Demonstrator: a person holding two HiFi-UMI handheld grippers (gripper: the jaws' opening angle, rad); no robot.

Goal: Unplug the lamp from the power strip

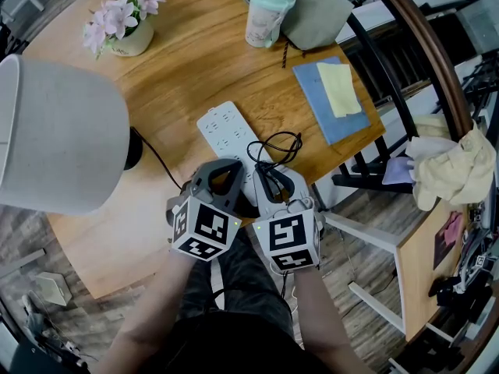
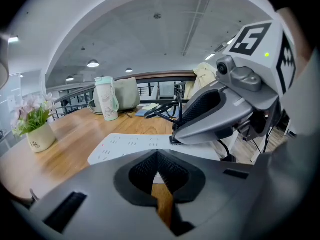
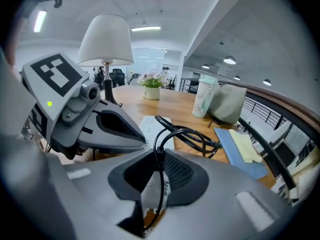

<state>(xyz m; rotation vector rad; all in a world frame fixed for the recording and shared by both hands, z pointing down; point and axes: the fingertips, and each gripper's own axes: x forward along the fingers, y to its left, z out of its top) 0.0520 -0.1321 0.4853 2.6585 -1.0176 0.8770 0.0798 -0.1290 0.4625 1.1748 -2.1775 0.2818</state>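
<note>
Lamp plug (image 2: pixel 173 140) looks still seated at strip's (image 1: pixel 222 123) 5 o'clock end, pinched by right tool (image 3: pixel 159 159); left tool (image 2: pixel 158 156), pressed together, at its 9 o'clock; extraction remains.

Wooden table (image 1: pixel 195 61), plastic power strip (image 1: pixel 226 131)

The right tool (image 3: pixel 159 160) grips a white plug (image 3: pixel 155 194), its black cord (image 3: pixel 186 132) looping above the power strip (image 3: pixel 152 125)

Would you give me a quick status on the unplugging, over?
Left gripper shut, empty, tips by power strip. Right gripper shut on lamp cord at the strip; plug not seen out. Slack loops just ahead of its jaws.
</note>
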